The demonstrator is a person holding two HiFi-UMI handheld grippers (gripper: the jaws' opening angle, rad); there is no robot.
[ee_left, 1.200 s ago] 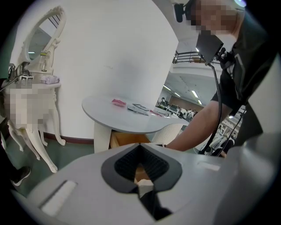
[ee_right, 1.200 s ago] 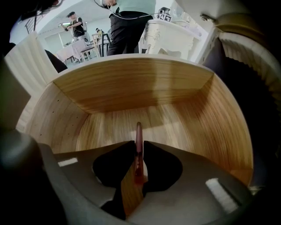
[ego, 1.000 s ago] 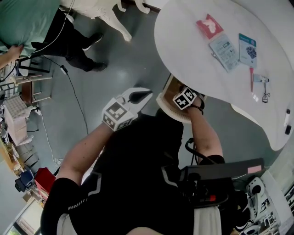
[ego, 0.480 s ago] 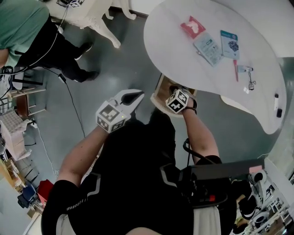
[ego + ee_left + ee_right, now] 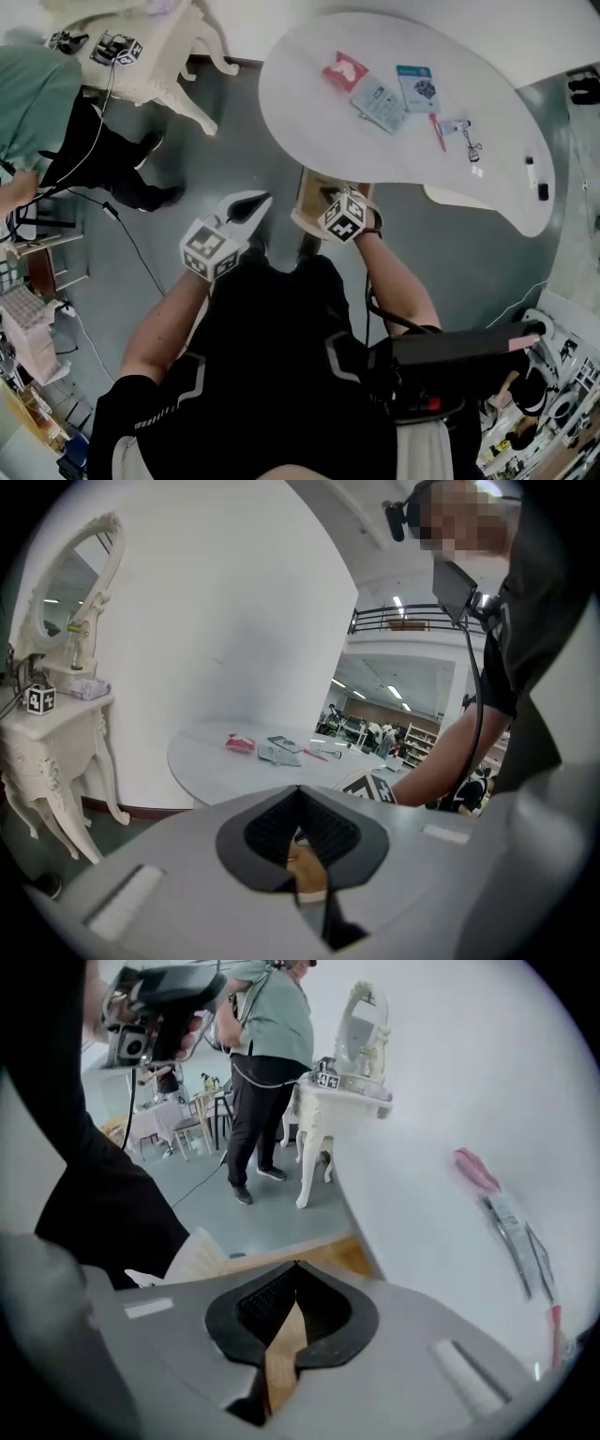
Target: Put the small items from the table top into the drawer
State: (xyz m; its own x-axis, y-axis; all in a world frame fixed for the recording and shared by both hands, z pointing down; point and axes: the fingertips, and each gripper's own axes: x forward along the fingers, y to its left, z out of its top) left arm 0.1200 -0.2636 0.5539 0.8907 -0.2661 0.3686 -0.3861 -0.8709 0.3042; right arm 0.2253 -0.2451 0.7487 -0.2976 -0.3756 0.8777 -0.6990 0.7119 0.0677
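Observation:
Small items lie on the white table (image 5: 309,112): a red packet (image 5: 344,70), a grey packet (image 5: 379,99), a blue card (image 5: 416,87), a red pen (image 5: 438,132), a key clip (image 5: 465,133) and a black marker (image 5: 534,178). The wooden drawer (image 5: 312,199) stands pulled out under the table's near edge. My right gripper (image 5: 330,200) is over the drawer's front, jaws together; wood shows behind them (image 5: 296,1269). My left gripper (image 5: 260,200) hangs left of the drawer over the floor, shut on nothing (image 5: 300,789). The table's items (image 5: 277,749) lie beyond it.
A person in a green top (image 5: 42,94) stands at the left beside a white dressing table (image 5: 141,56), with a cable (image 5: 131,244) across the grey floor. In the right gripper view that dressing table (image 5: 342,1091) carries a mirror.
The head view has swung, so the table and its items sit further left in frame. Both grippers keep their places by the drawer, jaws still together.

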